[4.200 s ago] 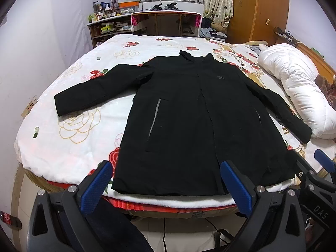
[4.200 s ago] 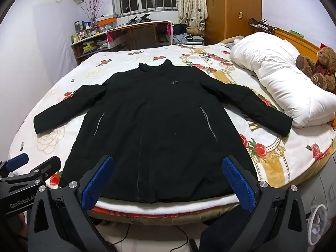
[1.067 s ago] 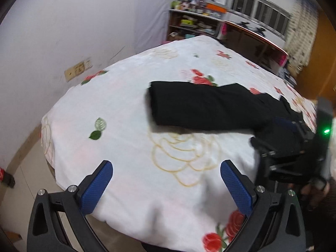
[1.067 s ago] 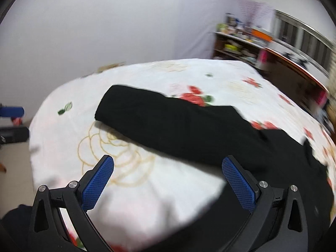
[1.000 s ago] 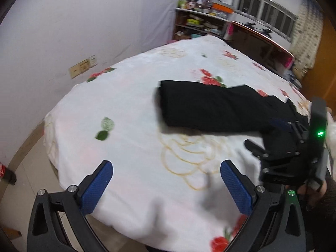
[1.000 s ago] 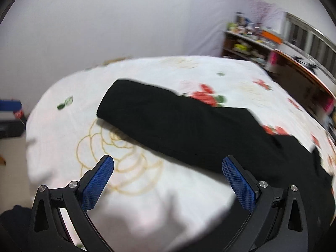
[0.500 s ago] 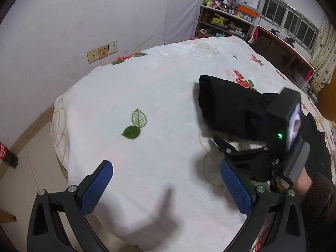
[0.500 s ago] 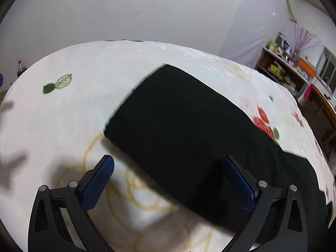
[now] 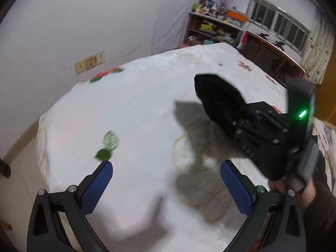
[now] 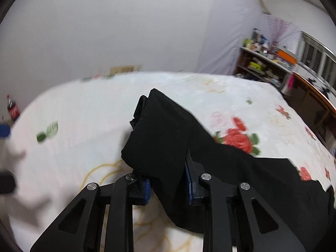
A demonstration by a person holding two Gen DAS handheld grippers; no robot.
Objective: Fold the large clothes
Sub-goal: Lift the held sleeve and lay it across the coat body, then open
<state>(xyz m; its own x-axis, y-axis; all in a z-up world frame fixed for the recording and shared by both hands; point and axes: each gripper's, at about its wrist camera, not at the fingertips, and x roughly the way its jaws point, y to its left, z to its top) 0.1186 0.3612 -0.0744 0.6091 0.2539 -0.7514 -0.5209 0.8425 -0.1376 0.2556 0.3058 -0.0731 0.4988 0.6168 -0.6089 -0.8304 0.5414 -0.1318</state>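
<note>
Matt black cloth coat sleeve (image 10: pixel 163 145) on soft, fleecy floral bedspread (image 10: pixel 88 113).

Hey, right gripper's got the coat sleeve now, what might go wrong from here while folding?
1. The right gripper, whose jaws have just been closing, pinches the black coat sleeve near its cuff only; the bunched, thick fabric may slip out when pulled.
2. The left gripper is open over bare bedsheet, so nothing pins the coat, and it could drag across the bed.
3. The grippers are close together in the left wrist view and might collide.
</note>
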